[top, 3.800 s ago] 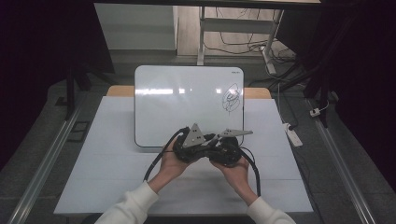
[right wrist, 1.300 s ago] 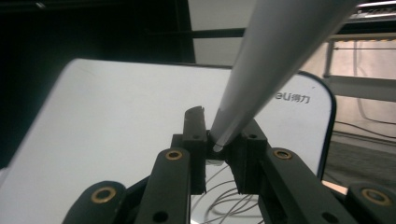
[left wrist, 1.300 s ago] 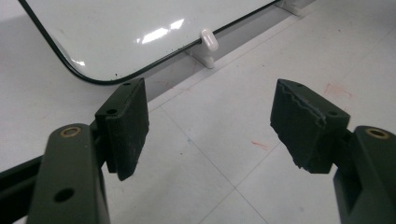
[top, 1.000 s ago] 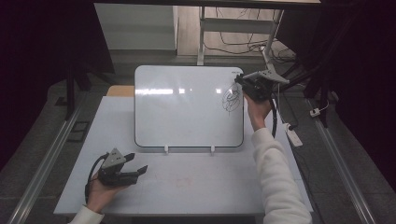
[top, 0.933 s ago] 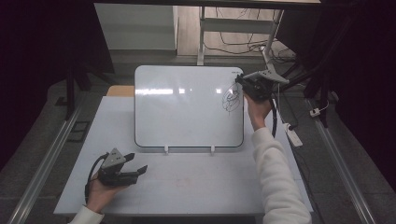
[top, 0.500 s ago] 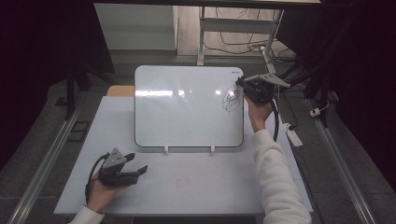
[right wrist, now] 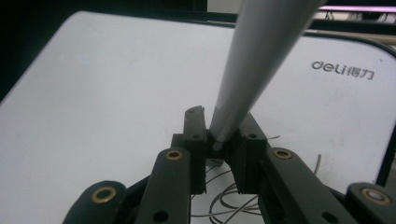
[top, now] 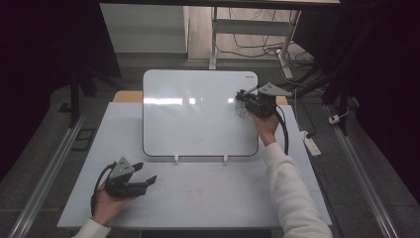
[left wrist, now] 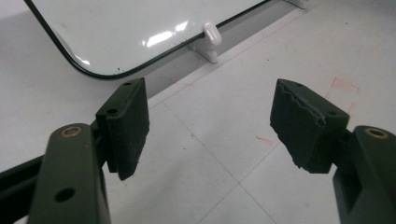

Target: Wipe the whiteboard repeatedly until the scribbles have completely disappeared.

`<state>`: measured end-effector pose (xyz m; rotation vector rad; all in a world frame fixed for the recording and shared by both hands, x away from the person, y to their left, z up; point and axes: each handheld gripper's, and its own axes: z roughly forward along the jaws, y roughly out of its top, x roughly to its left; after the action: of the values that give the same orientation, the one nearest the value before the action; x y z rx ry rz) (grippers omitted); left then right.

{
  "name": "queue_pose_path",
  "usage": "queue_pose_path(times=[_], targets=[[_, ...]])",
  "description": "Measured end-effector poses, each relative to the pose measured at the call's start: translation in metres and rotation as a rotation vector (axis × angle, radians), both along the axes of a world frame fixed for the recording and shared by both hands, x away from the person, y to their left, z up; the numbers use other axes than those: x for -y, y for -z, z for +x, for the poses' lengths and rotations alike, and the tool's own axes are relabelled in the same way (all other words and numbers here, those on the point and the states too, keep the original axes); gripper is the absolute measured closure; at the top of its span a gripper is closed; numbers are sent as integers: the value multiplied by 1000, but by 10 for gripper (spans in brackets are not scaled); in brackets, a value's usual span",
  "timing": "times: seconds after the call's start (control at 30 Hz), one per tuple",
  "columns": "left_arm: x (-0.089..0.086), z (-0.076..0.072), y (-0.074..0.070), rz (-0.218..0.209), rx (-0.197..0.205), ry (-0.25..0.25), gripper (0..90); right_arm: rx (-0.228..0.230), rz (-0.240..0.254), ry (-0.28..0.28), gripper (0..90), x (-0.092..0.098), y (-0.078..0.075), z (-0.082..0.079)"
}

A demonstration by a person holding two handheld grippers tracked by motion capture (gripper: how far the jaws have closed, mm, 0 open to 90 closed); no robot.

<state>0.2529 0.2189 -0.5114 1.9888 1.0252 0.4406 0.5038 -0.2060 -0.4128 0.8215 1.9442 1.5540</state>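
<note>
The right claw [top: 243,95] is clamped on a grey marker [right wrist: 261,60], tip down on the whiteboard [top: 198,119] near its far right corner. A small scribble [top: 242,110] is drawn; most of the board is bare. The left claw [top: 143,179] rests apart on the worktop [top: 213,198].

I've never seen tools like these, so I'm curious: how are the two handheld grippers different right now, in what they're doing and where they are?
The right gripper is shut on a grey pen; the left gripper is open with nothing between its jaws. The right one is over the whiteboard, at the scribble near its far right corner; the left one sits low on the white table, near the board's front edge. Both are black, two-jawed and held in a hand.
</note>
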Motion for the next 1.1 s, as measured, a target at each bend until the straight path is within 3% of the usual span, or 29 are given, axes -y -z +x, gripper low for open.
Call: queue_pose_path(times=[0.03,0.07,0.1,0.17,0.27,0.33,0.37,0.47,0.53,0.57,0.67,0.7,0.73,0.83,0.87,0.9,1.03,1.1], targets=[[0,-1,0,2,0,1,293,7,28,46,774,7,-3,3],[0,-1,0,2,0,1,293,7,28,46,774,7,-3,3],[0,-2,-1,-2,5,2,293,-6,103,106,774,22,-8,11],[0,-3,-2,-2,7,1,293,-11,109,98,773,22,-6,10],[0,-2,-1,-1,7,-1,293,-21,11,-26,774,2,5,-1],[-1,-1,0,-3,2,-3,293,1,-36,-52,773,-1,7,-6],[-1,0,0,-4,0,-3,293,-2,-17,-36,774,3,4,-2],[0,-2,-1,-2,3,0,293,-2,92,92,773,26,-8,12],[1,-2,-1,-1,6,0,293,-12,138,106,773,31,-9,15],[0,-1,-1,-2,6,1,293,-15,126,86,773,27,-7,13],[-1,1,0,-3,0,-3,293,-12,9,-48,773,6,3,4],[-1,1,1,-3,-3,-4,293,-4,-15,-50,773,5,2,2],[-1,1,1,-3,-6,-3,293,-9,-7,-47,773,9,-1,5],[0,1,1,-4,-5,-1,293,-3,95,104,773,33,-10,14],[0,0,0,-5,-1,0,293,-3,95,104,773,33,-10,14],[0,-1,-1,-3,5,1,293,-10,135,123,773,41,-10,16],[-2,1,1,-9,-2,-4,293,-17,54,40,773,32,0,4],[-2,2,1,-15,-6,-4,293,-6,18,35,773,33,-1,3]])
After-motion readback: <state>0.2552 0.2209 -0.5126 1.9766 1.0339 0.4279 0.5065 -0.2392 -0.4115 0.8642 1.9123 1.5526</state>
